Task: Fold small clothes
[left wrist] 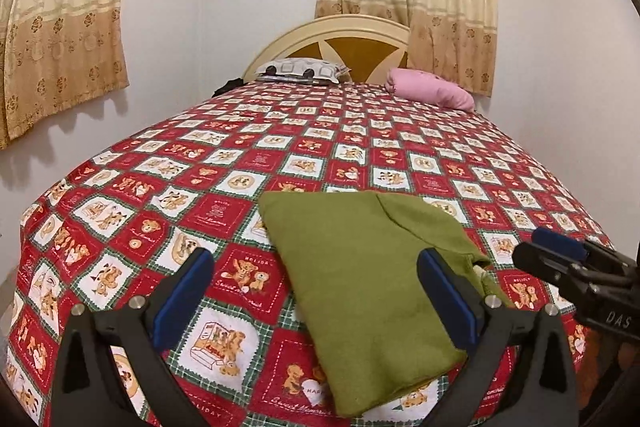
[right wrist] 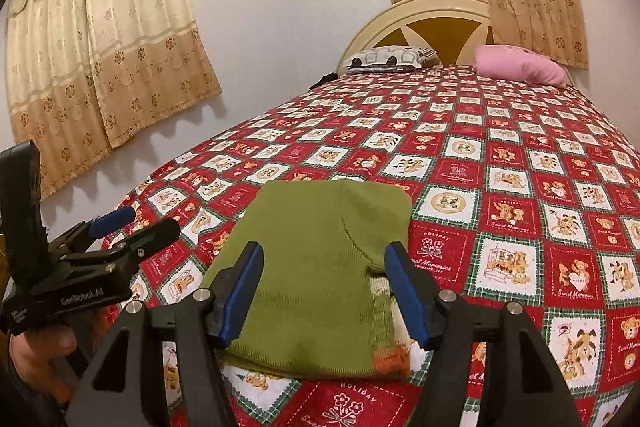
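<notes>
A small green knitted garment (left wrist: pixel 368 275) lies folded flat on the red patchwork bedspread (left wrist: pixel 248 163) near the foot of the bed. In the right wrist view the garment (right wrist: pixel 316 267) shows an orange trim at its near right corner. My left gripper (left wrist: pixel 316 267) is open and empty, its right finger over the garment's right part. My right gripper (right wrist: pixel 322 259) is open and empty, hovering over the garment's near half. The right gripper shows at the right edge of the left wrist view (left wrist: pixel 560 251); the left gripper shows at the left of the right wrist view (right wrist: pixel 132 223).
A patterned pillow (left wrist: pixel 300 69) and a pink pillow (left wrist: pixel 432 89) lie at the headboard (left wrist: pixel 340 31). Beige curtains (left wrist: pixel 64 27) hang on the walls left and behind. The bed's left edge (left wrist: pixel 36 227) drops off close to the wall.
</notes>
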A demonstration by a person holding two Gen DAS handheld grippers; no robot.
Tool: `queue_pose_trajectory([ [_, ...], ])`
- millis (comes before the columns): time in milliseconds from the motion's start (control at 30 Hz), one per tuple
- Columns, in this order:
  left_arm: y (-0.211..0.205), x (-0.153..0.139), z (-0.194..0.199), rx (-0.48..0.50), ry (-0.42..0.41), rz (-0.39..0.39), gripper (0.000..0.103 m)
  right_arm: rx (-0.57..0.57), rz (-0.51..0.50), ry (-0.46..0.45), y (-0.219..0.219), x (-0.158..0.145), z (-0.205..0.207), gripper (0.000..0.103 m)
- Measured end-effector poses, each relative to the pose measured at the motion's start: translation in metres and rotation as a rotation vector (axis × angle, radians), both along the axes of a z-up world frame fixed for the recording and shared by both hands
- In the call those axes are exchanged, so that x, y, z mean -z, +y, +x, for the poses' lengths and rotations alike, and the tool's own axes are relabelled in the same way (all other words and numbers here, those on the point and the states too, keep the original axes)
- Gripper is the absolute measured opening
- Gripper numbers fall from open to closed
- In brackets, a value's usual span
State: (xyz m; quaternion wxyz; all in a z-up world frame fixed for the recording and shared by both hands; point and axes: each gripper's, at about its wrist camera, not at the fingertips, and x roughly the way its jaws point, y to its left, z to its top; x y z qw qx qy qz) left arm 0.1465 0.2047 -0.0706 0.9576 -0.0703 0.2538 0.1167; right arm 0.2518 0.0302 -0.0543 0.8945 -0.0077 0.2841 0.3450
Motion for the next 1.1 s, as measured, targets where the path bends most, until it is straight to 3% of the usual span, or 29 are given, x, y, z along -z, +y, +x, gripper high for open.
queue_pose_trajectory([
  [1100,-0.011,-0.001,-0.001,-0.017,0.001,0.045,0.103,-0.001,0.067,-0.036,-0.012,-0.013,-0.017,0.065],
])
